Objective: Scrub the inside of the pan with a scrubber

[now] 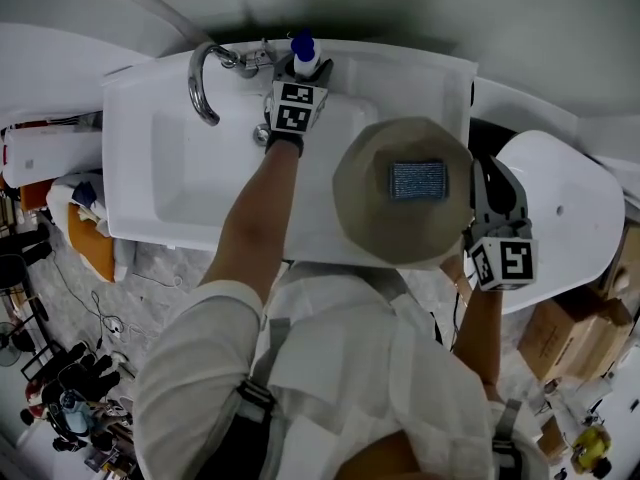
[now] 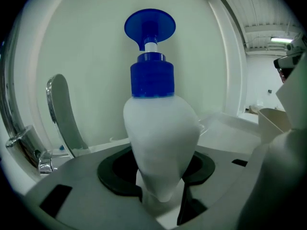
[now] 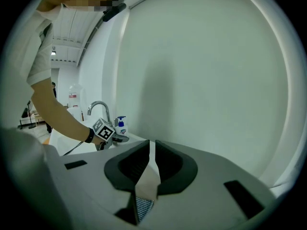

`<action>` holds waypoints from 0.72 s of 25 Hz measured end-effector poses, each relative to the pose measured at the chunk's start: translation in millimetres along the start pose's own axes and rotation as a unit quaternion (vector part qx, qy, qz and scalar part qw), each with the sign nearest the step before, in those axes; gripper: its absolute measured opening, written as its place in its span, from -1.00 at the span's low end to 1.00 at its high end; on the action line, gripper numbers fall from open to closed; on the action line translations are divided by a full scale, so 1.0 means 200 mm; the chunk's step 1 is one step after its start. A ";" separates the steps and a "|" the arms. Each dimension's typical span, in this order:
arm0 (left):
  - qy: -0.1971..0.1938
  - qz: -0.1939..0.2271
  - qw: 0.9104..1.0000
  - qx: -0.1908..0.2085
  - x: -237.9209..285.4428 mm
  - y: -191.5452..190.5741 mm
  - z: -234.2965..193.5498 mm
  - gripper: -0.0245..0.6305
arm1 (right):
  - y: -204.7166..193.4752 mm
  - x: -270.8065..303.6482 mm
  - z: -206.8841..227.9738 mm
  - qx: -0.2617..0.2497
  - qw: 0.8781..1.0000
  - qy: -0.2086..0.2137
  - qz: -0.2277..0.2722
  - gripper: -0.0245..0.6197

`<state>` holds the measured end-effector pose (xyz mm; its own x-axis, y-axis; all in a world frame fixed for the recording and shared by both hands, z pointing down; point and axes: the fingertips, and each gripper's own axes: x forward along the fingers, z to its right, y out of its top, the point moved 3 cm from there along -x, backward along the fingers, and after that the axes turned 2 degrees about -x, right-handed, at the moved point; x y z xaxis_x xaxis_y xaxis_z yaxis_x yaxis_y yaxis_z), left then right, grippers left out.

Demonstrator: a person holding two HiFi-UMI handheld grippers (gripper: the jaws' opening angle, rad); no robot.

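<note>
Holding the right gripper (image 3: pixel 149 152) close by the body, shut pad to pad, over a rounded white surface (image 1: pixel 570 198) just right of the sink (image 1: pixel 135 148). Reaching farther across the basin with the left gripper (image 2: pixel 160 169), clamped on the white body of a blue-pumped soap bottle (image 2: pixel 160 128), upright at the back rim near the chrome faucet (image 1: pixel 200 83). Finding pan and scrubber in no view.

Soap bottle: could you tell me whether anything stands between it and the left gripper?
Nothing visible does: the soap bottle sits right between the left gripper's jaws, and the faucet stands clear off to the side.
</note>
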<state>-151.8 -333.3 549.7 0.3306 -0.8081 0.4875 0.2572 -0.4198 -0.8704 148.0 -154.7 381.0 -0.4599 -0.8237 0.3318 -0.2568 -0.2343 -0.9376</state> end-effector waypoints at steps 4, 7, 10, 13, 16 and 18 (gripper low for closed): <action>-0.021 -0.029 0.999 0.030 -0.02 -0.02 0.02 -0.29 | 0.00 -0.01 0.01 0.001 1.000 -0.007 0.002 -0.87; -0.057 -0.065 0.993 0.077 -0.10 -0.04 0.09 -0.30 | 0.01 -0.03 0.02 0.003 1.000 -0.010 0.007 -0.87; -0.085 -0.079 0.987 0.113 -0.23 -0.02 0.14 -0.30 | 0.03 -0.05 0.01 0.007 1.000 -0.016 0.015 -0.87; -0.103 -0.075 0.983 0.130 -0.36 0.03 0.20 -0.30 | 0.05 -0.09 0.00 0.012 0.999 -0.020 0.026 -0.87; -0.121 -0.083 0.976 0.162 -0.51 0.10 0.27 -0.30 | 0.07 -0.13 -0.02 0.015 0.999 -0.023 0.038 -0.87; -0.133 -0.102 0.967 0.193 -0.60 0.14 0.33 -0.30 | 0.08 -0.16 -0.03 0.016 0.999 -0.024 0.044 -0.87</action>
<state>-124.8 -220.3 470.6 0.4452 -0.5681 0.6922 0.6451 -0.3326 -0.6879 154.3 -129.0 354.9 -0.4379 -0.8653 0.2438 -0.1899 -0.1760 -0.9659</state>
